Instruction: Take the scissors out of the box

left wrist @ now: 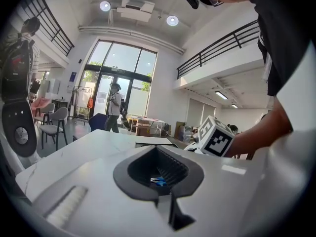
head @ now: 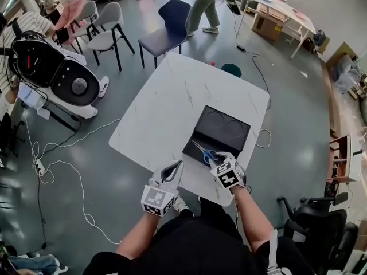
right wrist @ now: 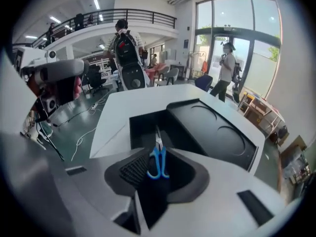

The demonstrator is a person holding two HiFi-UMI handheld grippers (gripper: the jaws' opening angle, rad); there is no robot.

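While right gripper (right wrist: pixel 157 176) points steeply down, jaws stand narrowly apart, blue-handled scissors (right wrist: pixel 158 162) between them, pads not clamped. Blades run ahead of jaws into black box (right wrist: pixel 142 125); flat lid (right wrist: pixel 217 132) lies beyond, to jaws' right. Left gripper (left wrist: pixel 159 177) jaws slightly parted, empty, low over white tabletop (left wrist: pixel 98 142). Box interior dark, blade tips hard to trace.

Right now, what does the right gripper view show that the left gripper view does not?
Only the right gripper view: the open black box, two round hollows beside it, the blades of the scissors. Only the left gripper view: a marker cube and a forearm. Both: the white table and the scissors' blue handles, only a speck in the left one.
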